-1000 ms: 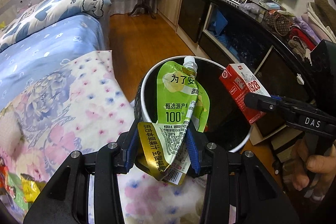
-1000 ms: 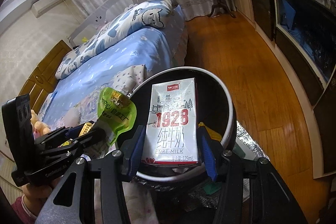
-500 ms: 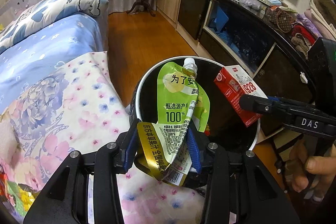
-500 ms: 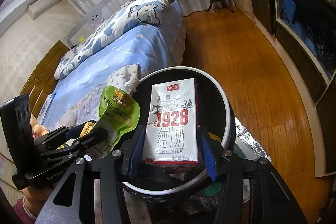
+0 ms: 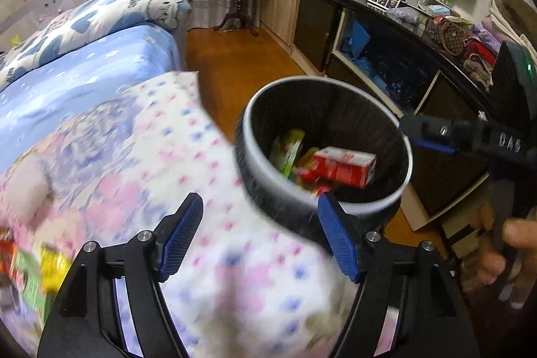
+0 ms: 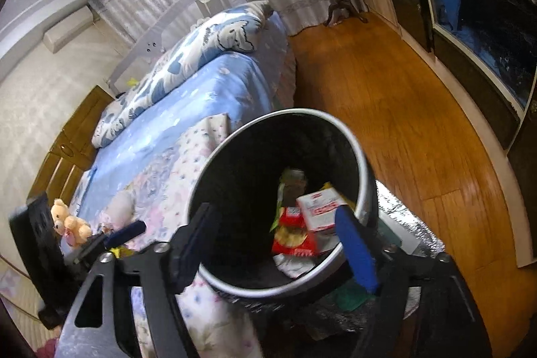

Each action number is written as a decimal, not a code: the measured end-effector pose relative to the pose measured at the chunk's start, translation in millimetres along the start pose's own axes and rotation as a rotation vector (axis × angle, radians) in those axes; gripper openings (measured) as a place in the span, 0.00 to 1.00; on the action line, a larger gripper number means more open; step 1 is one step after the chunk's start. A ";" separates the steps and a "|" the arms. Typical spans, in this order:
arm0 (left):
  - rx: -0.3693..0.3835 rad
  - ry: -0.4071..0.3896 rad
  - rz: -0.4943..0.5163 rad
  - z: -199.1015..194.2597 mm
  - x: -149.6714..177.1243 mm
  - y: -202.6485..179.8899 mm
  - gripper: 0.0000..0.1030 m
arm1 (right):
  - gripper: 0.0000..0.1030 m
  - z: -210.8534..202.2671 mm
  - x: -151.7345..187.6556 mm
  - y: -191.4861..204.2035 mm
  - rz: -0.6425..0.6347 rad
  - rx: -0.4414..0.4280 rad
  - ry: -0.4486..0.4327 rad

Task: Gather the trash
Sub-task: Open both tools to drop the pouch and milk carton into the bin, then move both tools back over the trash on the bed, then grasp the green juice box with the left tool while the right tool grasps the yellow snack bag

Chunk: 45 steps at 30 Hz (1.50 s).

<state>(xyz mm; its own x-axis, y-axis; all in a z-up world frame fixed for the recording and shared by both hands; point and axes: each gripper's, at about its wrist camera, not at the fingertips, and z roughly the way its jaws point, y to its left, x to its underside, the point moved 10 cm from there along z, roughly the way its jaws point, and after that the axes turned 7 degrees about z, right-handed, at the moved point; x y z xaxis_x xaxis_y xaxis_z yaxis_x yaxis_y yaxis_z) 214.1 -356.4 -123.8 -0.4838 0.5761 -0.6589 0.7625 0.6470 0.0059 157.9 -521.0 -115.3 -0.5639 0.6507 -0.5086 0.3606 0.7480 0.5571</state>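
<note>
Both your left gripper [image 5: 260,235] and right gripper [image 6: 278,245] had just opened, nothing between the jaws. The milk carton [image 5: 342,166] and green pouch [image 5: 288,150] lay inside the bin [image 5: 255,163]. More wrappers [image 5: 30,270] remained on the bed [image 5: 100,83].

"DAS" on right gripper [image 5: 433,136] (white lettering)

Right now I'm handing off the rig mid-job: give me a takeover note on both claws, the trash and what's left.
Left claw: open, empty, jaws just opened, over the floral quilt.
Right claw: open, empty, jaws just opened, at the bin.
Done: milk carton and green pouch now lie inside the bin.
Left: wrappers remain on the bed, at the left view's lower left edge; fetch them next.
</note>
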 end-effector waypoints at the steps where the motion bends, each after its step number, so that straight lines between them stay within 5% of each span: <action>1: -0.007 0.001 -0.006 -3.7 7.1 3.8 0.70 | 0.75 -0.9 4.3 4.4 -0.006 -0.003 0.000; 19: -0.164 0.010 -0.267 -79.0 137.8 117.8 0.72 | 0.83 20.8 94.0 108.1 -0.157 -0.095 0.085; 33: -0.237 0.008 -0.408 -109.9 192.0 178.2 0.72 | 0.83 47.9 151.5 160.7 -0.209 -0.145 0.177; 45: -0.235 0.010 -0.489 -114.2 204.8 209.7 0.72 | 0.83 83.1 169.6 203.3 -0.252 -0.194 0.223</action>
<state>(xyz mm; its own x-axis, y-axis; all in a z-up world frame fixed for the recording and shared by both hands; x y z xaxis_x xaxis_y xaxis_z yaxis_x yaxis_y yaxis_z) 225.8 -45.7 -171.6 -0.7631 0.1838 -0.6196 0.3311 0.9345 -0.1305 197.3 -247.7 -142.8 -0.7725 0.3888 -0.5021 0.0548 0.8286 0.5572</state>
